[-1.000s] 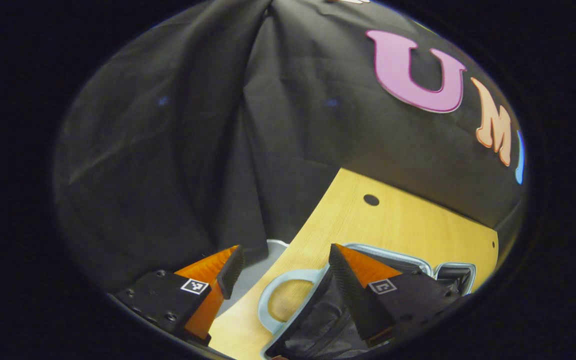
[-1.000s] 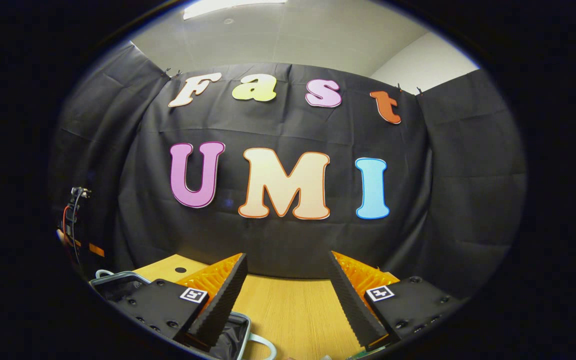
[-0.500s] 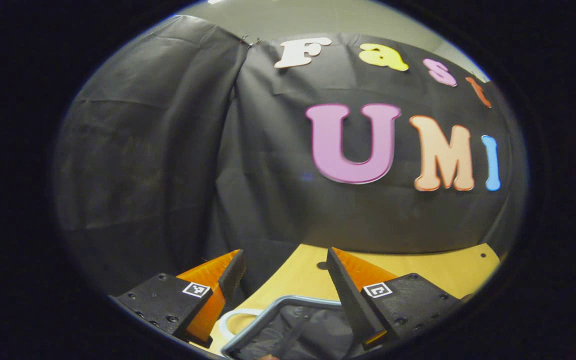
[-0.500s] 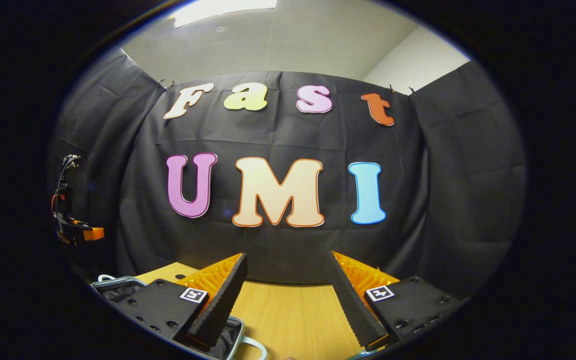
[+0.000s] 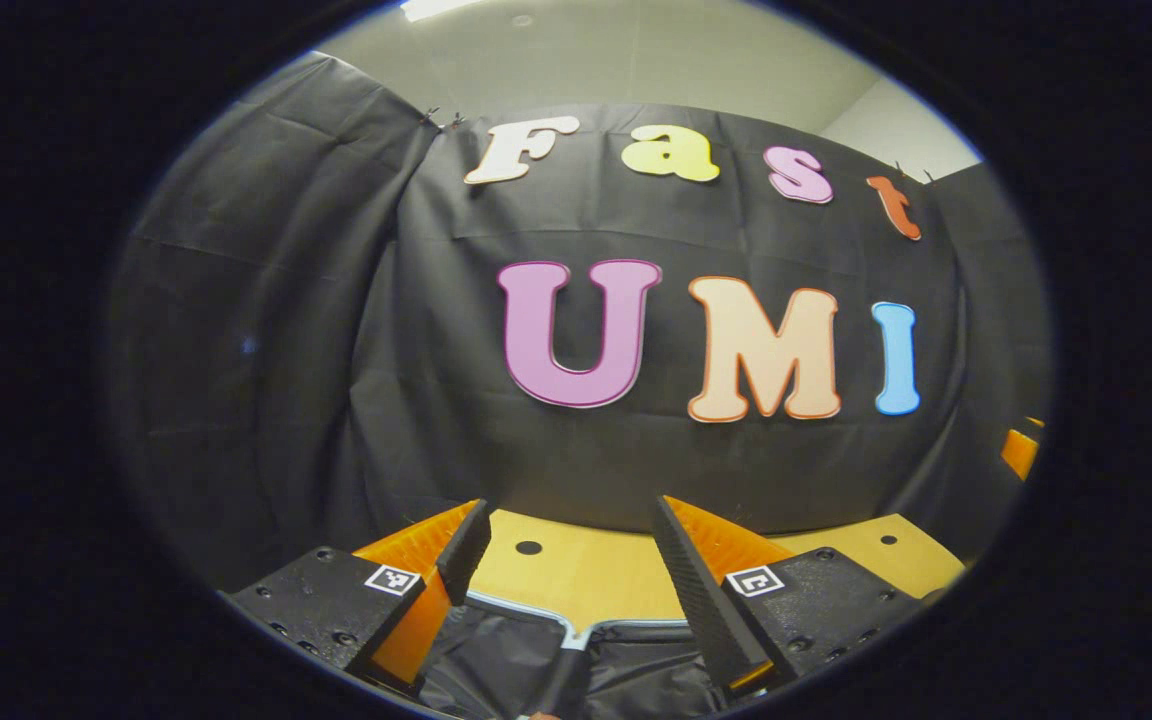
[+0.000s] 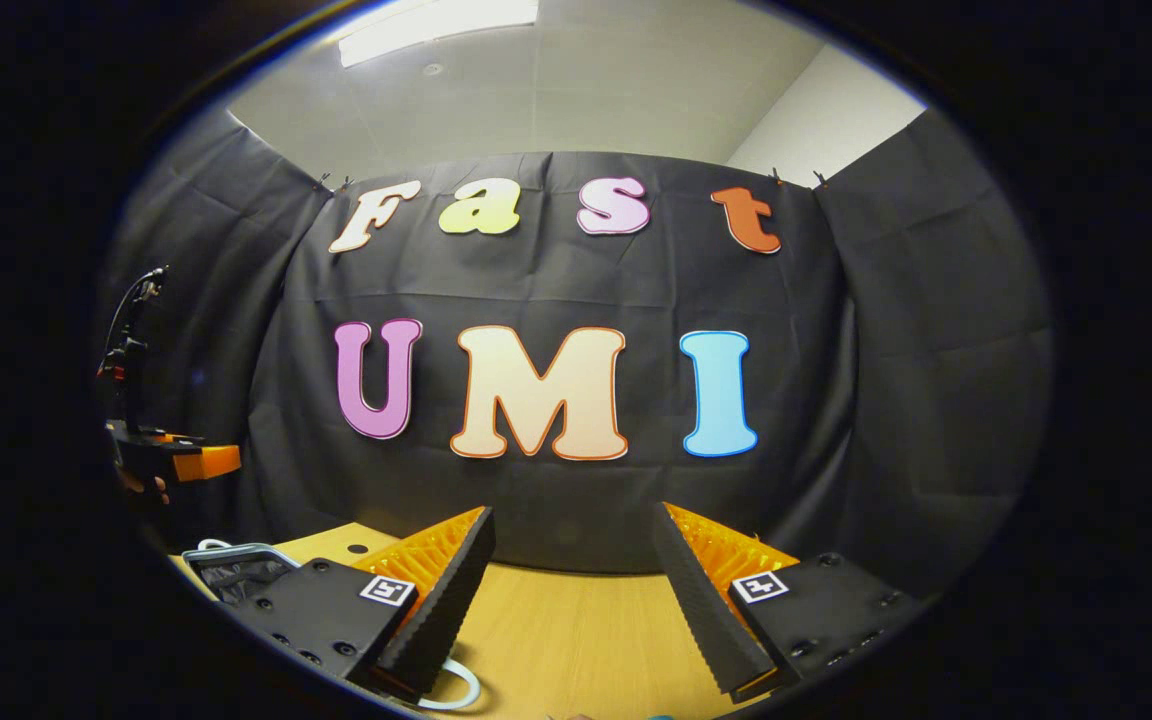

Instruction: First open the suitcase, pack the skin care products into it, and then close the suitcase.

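Hovering above the open black-lined suitcase with the pale grey rim (image 5: pixel 536 650) in the left gripper view: left gripper (image 5: pixel 568 550), jaws spread wide, nothing between them, fingers clear of the rim. Just below the fingers, dark fabric lining and a dark strap running down the middle of the case; pale rim edge crossing from finger to finger. Beyond the suitcase, light wooden table with small round holes (image 5: pixel 586 570), reaching back to the booth's black cloth wall. At the far right edge of this view, away from the suitcase, a small part of the other gripper, too cut off to judge.

Held over the same wooden table (image 6: pixel 576 630) in the right gripper view: right gripper (image 6: pixel 571 560), jaws likewise wide apart and empty, bare tabletop between them. Left of these fingers, partly hidden behind the near finger, the suitcase (image 6: pixel 236 570) with its pale rim and dark lining showing, and a curved pale handle loop at its near edge, low beside the finger. Above and left of the suitcase, the left gripper (image 6: pixel 171 460) held up off the table, gripped by a hand (image 6: pixel 141 485) seen at its underside. Skin care products: cannot tell where from these views.
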`<state>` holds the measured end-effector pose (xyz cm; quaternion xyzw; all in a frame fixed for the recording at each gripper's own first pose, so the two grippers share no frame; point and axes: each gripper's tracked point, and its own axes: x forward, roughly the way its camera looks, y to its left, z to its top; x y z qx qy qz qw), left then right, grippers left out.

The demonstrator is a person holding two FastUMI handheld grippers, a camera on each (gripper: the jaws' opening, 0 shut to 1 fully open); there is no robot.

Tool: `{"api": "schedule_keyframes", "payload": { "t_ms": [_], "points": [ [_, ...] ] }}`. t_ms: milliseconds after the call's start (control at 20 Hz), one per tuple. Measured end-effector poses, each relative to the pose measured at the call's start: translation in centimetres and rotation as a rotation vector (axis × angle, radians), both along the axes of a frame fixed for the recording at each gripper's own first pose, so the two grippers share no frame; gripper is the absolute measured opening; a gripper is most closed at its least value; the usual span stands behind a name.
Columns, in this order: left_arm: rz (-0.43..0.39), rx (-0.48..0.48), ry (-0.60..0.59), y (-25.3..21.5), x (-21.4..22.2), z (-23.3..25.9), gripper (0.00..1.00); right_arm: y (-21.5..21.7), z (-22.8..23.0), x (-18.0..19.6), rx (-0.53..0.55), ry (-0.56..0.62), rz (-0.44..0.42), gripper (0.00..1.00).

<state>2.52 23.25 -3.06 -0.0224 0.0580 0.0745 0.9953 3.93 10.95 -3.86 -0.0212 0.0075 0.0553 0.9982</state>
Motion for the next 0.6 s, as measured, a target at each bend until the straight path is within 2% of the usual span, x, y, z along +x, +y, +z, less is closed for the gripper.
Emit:
{"api": "schedule_keyframes", "payload": {
  "t_ms": [100,200,350,600],
  "points": [
    [-0.044,0.007,0.003,-3.6,-0.3,-0.1,0.93,-1.7,0.1,-0.4,0.010,0.000,-0.003,0.99],
    [-0.080,0.022,0.014,-6.8,-0.5,-0.7,0.96,-3.4,0.0,-0.6,0.018,0.006,-0.008,0.99],
    [-0.141,0.017,0.043,-12.1,-0.9,-2.2,0.95,-5.7,-0.1,-1.1,0.025,0.015,-0.014,0.99],
    [-0.222,0.028,0.086,-18.8,-2.0,-4.8,0.95,-9.0,-0.2,-2.0,0.017,0.018,-0.019,0.99]
  ]
}}
